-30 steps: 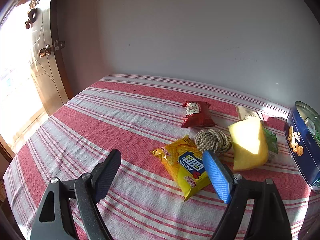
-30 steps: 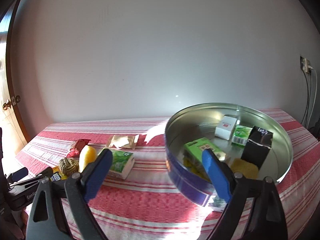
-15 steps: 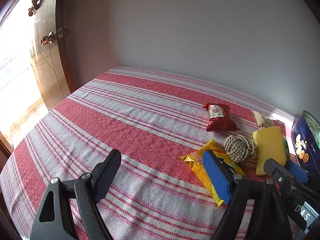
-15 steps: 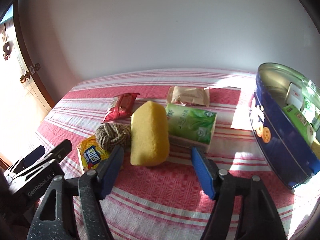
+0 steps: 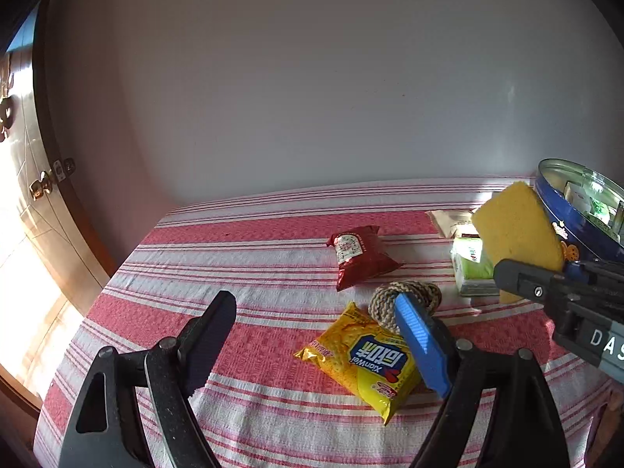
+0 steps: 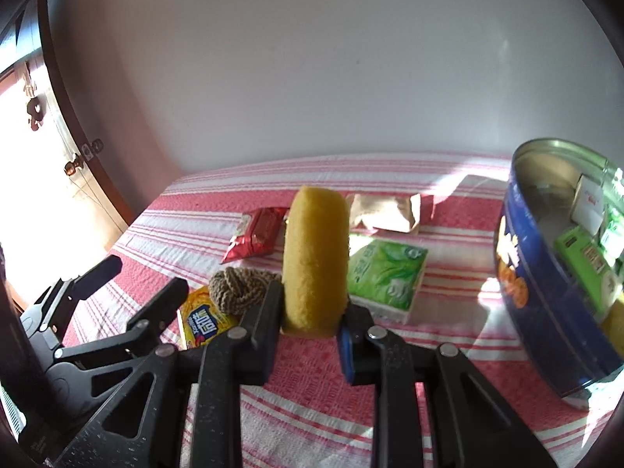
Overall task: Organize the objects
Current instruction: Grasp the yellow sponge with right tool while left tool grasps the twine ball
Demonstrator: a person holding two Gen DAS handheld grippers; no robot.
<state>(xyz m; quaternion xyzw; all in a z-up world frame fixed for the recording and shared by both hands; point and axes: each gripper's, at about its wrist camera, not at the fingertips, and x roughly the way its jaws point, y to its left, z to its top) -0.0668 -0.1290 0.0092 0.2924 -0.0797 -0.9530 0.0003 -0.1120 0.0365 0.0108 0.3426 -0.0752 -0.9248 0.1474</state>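
Right gripper (image 6: 310,323) clamped on a yellow sponge (image 6: 315,257), fingers (image 6: 262,312) pressed against both lower sides, sponge standing upright at centre frame in the right wrist view; same sponge (image 5: 516,230) seen at right of frame in the left wrist view, raised above the red-and-white striped surface (image 5: 241,257) with the right gripper's dark body just below it. Left gripper (image 5: 312,335) wide open at bottom of frame, holding nothing, blue-padded fingers (image 5: 423,343) overlapping a yellow snack packet (image 5: 362,358) lying flat below centre. Coiled rope knot (image 5: 405,298) just above that packet, touching its upper edge. Red snack packet (image 5: 360,253) farther up, near centre, apart from the knot. Green tissue pack (image 6: 386,273) lying flat right of the sponge in the right wrist view, with a beige paper packet (image 6: 386,212) above it. Blue round cookie tin (image 6: 542,312) at right edge of frame, open, a green box (image 6: 581,265) and white box (image 6: 589,206) inside. Brown wooden door (image 5: 43,210) with brass knob at left edge, sunlit.
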